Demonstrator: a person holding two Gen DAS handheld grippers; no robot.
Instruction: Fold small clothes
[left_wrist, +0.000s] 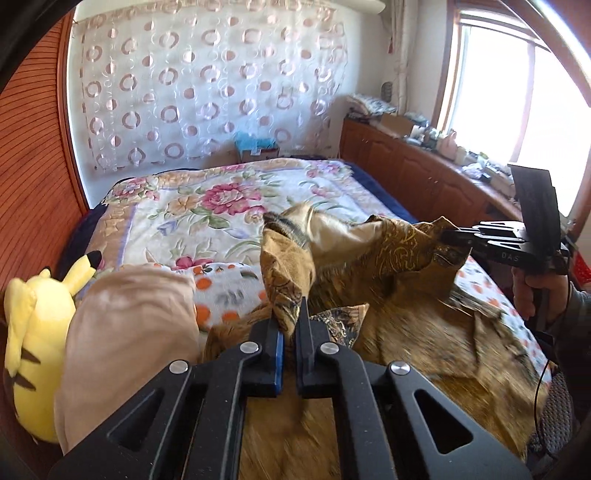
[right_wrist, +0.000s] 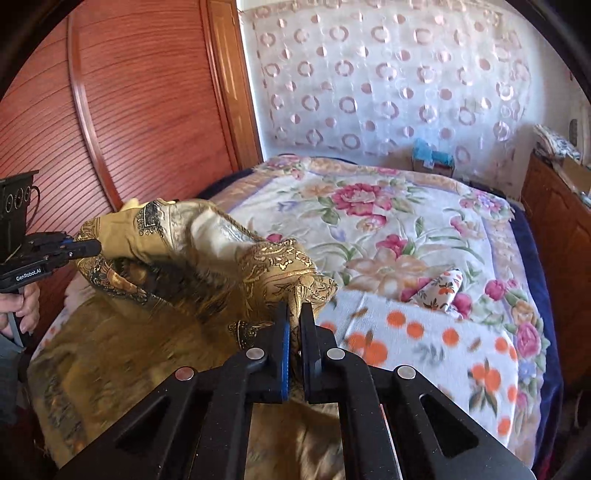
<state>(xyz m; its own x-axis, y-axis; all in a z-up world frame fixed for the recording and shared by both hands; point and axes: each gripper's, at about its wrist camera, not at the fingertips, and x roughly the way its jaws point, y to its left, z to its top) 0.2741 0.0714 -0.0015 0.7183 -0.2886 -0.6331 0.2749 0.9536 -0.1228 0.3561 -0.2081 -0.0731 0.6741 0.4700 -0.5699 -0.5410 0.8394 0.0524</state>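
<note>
A golden-brown patterned garment (left_wrist: 369, 258) is held up over the bed, with its lower part draped on the bedding. My left gripper (left_wrist: 289, 314) is shut on one edge of it. My right gripper (right_wrist: 294, 314) is shut on another edge of the garment (right_wrist: 207, 258). Each gripper shows in the other's view: the right gripper (left_wrist: 448, 236) at the right edge, the left gripper (right_wrist: 94, 248) at the left edge. The cloth hangs slack between them, its pale lining turned outward.
A floral bedspread (right_wrist: 406, 221) covers the bed, with an orange-dotted blanket (right_wrist: 424, 339) near me. A small folded cloth (right_wrist: 443, 286) lies on it. A yellow plush toy (left_wrist: 33, 332) and beige pillow (left_wrist: 129, 332) sit at left. A wooden cabinet (left_wrist: 424, 166) runs along the right.
</note>
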